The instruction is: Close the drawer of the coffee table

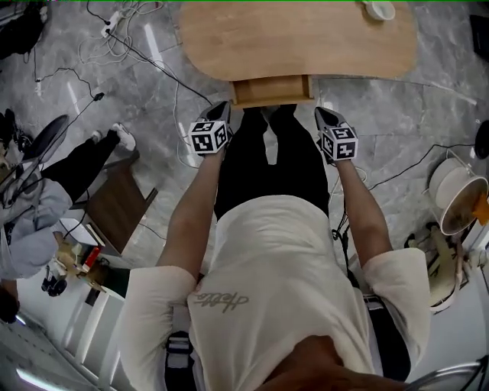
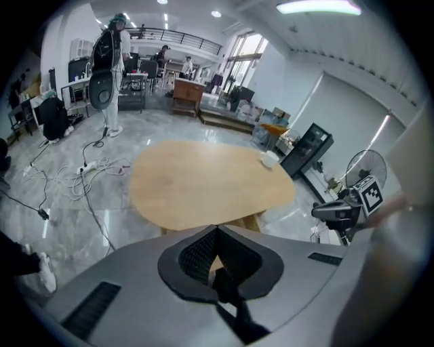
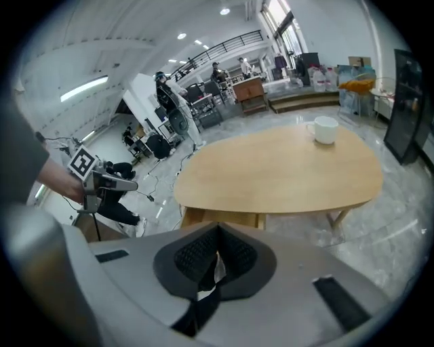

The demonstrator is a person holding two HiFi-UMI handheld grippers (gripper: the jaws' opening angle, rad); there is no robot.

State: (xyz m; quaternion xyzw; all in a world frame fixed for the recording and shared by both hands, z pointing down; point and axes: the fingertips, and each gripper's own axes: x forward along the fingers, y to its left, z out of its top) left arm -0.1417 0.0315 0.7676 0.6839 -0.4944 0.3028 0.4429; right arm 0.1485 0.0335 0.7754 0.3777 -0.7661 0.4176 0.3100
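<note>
Ahead, a white cup rests on the coffee table

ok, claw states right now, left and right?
Left claw: closed, holding nothing.
Right claw: closed, holding nothing.

A white cup marks the spot: far to its left a power strip lies among loose cables on the grey marble floor, lower left of it stands a dark wooden stool, and below it to the right a white bucket
</note>
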